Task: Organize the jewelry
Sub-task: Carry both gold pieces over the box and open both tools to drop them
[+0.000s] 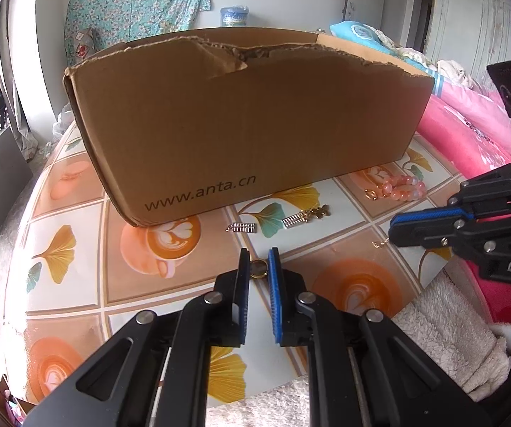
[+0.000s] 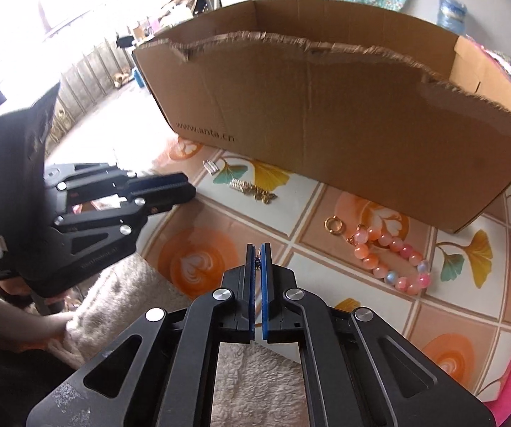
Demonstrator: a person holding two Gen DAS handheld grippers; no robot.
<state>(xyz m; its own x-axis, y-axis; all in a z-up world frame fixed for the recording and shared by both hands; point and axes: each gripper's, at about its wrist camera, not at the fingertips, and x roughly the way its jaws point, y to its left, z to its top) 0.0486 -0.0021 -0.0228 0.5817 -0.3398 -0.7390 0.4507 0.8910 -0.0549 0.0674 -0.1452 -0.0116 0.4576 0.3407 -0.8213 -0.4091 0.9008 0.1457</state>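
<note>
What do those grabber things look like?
Both grippers, left and right, are black, with angular linkage arms joined by round silver pins. Each has two flat fingers lined with ribbed blue pads. White letters are printed on the right gripper's side, only partly readable. A black block with round holes sits on top. The person wears a fluffy cream sleeve.

Both views are lit by soft daylight. In the right wrist view the window area [image 2: 59,3], up and to the left of the right gripper [image 2: 258,249], is blown out to white, and the floor below it is washed pale. The near face of the cardboard box [image 1: 248,124] is left in shade ahead of the left gripper [image 1: 259,254], and a soft shadow is cast at its base on the worktop [image 1: 77,220]. Straight lines are bowed by the fisheye, corners are vignetted black, and the edges are softened.
</note>
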